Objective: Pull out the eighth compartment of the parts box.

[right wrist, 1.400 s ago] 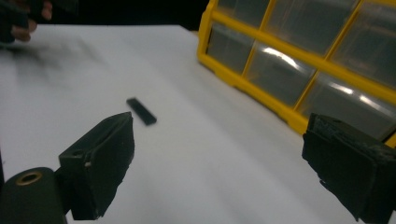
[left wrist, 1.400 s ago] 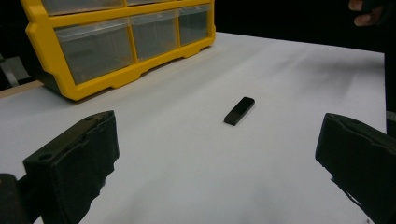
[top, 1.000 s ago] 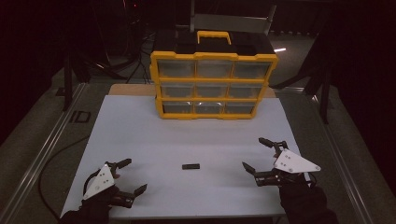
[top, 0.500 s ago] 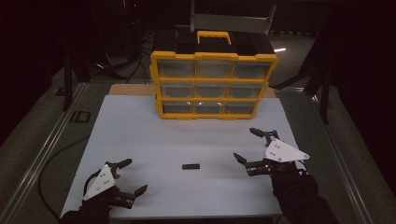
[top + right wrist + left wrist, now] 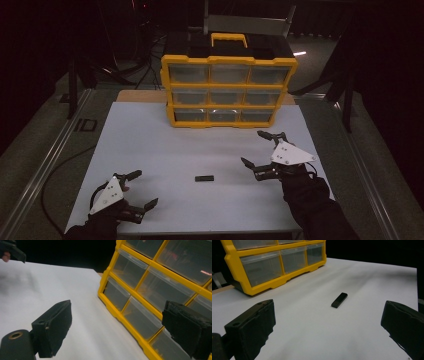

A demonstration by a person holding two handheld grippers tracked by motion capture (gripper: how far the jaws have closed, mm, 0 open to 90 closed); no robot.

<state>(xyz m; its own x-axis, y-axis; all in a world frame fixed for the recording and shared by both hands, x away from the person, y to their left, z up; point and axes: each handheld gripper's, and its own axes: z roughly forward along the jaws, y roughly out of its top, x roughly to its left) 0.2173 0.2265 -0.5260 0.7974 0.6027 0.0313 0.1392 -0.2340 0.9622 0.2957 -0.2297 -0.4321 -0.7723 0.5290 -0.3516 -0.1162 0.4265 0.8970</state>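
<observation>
Approach stage: both tools are empty with jaws spread wide. Your right gripper (image 5: 261, 148) hovers between the yellow drawer organizer (image 5: 229, 85) and the small black block (image 5: 204, 178), which lies flat on the white table (image 5: 150, 150), apart from both tools. Your left gripper (image 5: 140, 189) waits near the front edge. If the block is your target, turn the right tool toward it, straddle its narrow sides, lower until the pads nearly touch the table, then close. The left gripper view shows the block (image 5: 339, 300) centred ahead between its jaws; the right gripper view faces the organizer's clear drawers (image 5: 140, 280) instead.
</observation>
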